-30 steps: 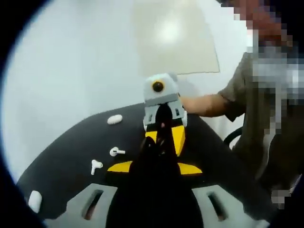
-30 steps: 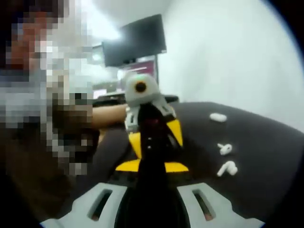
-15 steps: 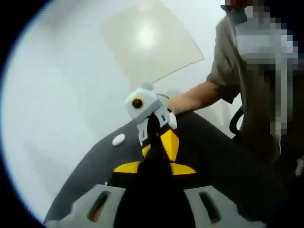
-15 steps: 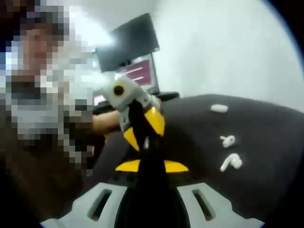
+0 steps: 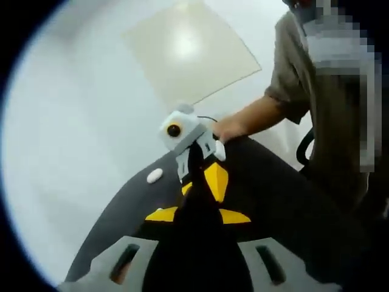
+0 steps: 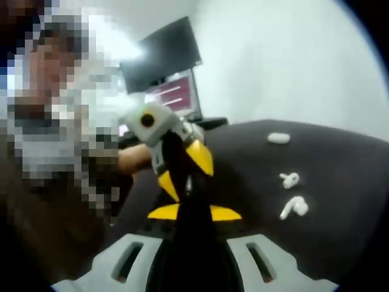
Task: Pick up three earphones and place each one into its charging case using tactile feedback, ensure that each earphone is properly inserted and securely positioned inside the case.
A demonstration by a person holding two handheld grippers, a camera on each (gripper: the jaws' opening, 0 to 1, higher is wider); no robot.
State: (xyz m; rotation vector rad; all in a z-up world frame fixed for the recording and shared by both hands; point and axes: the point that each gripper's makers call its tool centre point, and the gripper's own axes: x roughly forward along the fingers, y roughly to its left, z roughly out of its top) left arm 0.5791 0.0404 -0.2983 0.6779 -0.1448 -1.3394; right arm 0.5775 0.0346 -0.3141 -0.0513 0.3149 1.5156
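Since a second ago both views have swung: two earphones have slid out of the left gripper view, leaving one white case at 10 o'clock on the black table. In the right gripper view, two earphones lie at 3 o'clock, with another case beyond them. Nothing is picked yet; I judge the nearer earphone should be approached slowly, pinched across its stem. The left gripper and right gripper face each other, tips nearly meeting, both pressed together, empty.
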